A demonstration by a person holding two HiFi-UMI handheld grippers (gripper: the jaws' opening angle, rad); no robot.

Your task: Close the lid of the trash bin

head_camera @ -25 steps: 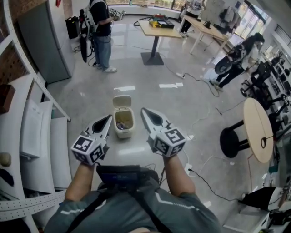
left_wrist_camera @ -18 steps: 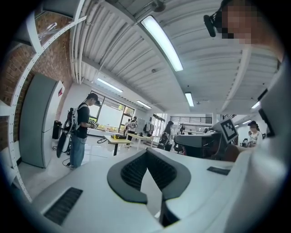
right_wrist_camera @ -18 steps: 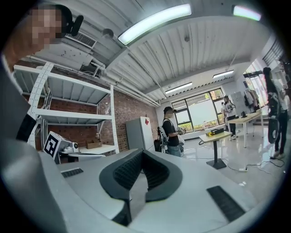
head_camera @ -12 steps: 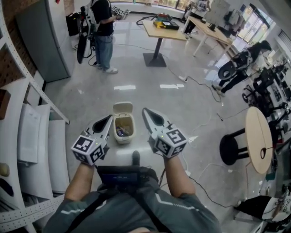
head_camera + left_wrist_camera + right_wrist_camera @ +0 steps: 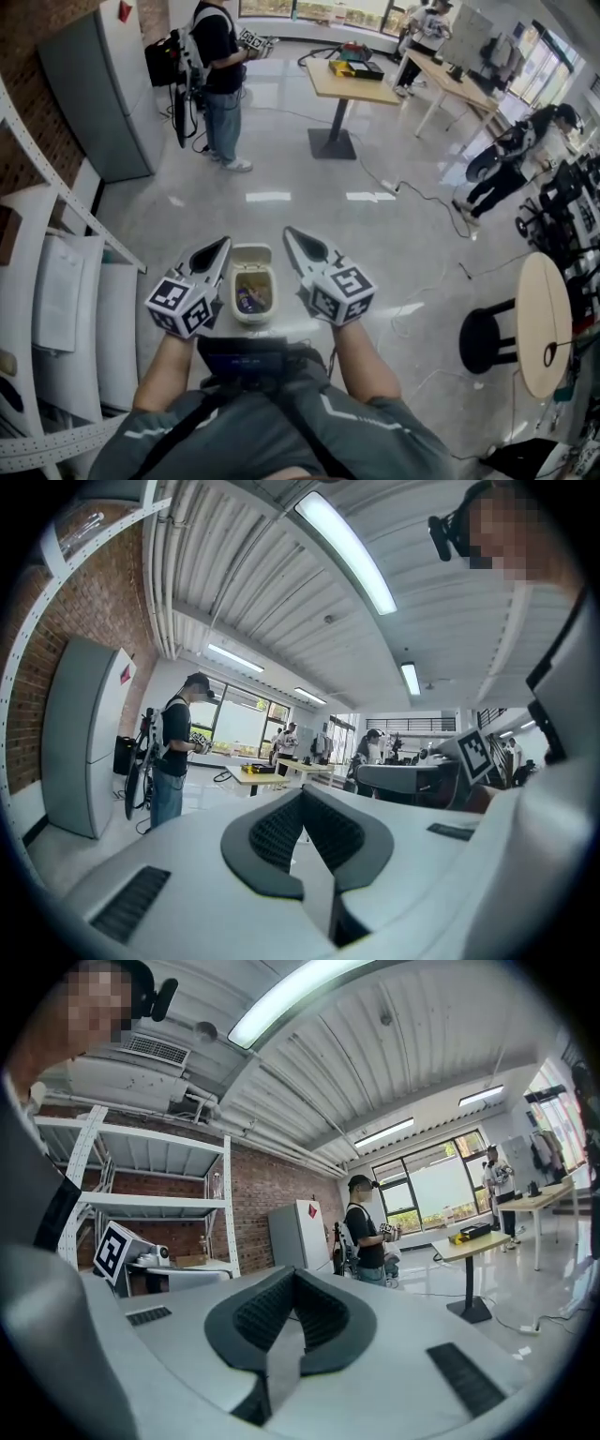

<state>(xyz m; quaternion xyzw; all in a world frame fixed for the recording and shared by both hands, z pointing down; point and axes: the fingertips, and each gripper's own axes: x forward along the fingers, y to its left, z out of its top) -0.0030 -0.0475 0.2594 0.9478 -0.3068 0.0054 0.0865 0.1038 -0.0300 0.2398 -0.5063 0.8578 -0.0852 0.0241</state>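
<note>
In the head view a small cream trash bin stands on the floor right in front of me, with some coloured rubbish inside. Its lid is swung open at the far side. My left gripper hangs above the bin's left side and my right gripper above its right side, so the bin lies between them. Both are shut with nothing in them. The left gripper view shows the left gripper and the right gripper view the right gripper; both look across the room and the bin is hidden from them.
White metal shelving runs along my left, with a grey cabinet behind it. A person stands farther back near a pedestal table. A round table, a black stool and floor cables are to the right.
I have stepped closer: the bin has slid down the head view and now sits between the two grippers. Both grippers keep their pose and stay shut.
</note>
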